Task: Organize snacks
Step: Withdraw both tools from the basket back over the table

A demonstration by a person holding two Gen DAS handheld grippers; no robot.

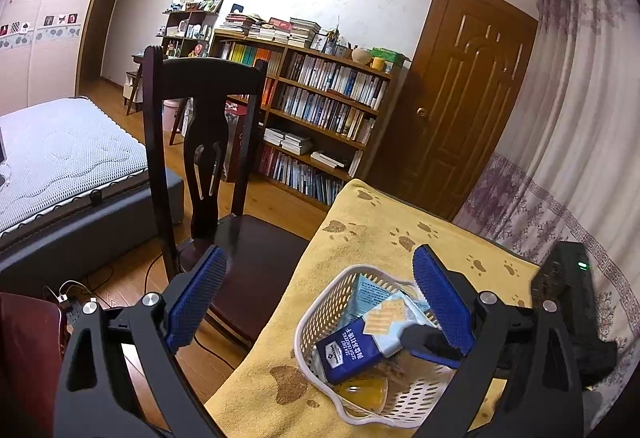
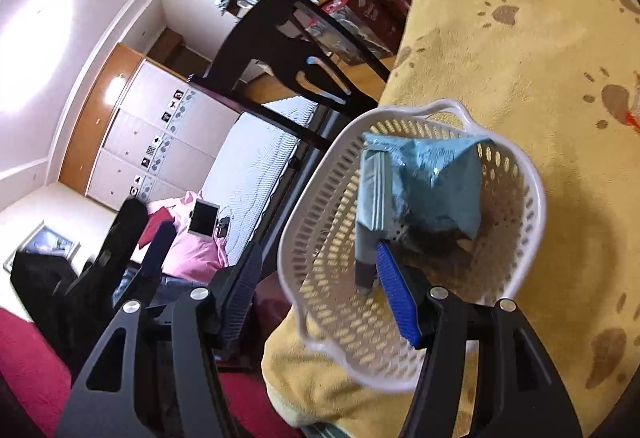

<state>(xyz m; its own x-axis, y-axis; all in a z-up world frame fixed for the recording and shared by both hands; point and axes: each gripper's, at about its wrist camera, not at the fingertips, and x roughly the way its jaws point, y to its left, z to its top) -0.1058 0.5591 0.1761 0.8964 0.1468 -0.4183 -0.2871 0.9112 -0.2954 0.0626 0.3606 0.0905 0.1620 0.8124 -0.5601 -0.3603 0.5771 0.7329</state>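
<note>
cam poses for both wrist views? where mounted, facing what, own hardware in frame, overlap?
Left wrist: on the left gripper, upright, facing a chair and bookshelf; its open blue fingers and the right gripper show.
Right wrist: on the right gripper, rolled sideways, over the basket; its open fingers and the left gripper show.
Shared: white basket of snack packs on the yellow towel, chair, bookshelf.

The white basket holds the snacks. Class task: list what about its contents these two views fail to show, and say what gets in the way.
- Left wrist view: the basket floor under the cracker pack, hidden by packets and the left gripper finger.
- Right wrist view: the light blue packet print, blurred.
- Right wrist view: the basket's near rim, cut off by the right gripper.
- Left wrist view: the orange item, only partly visible.
</note>
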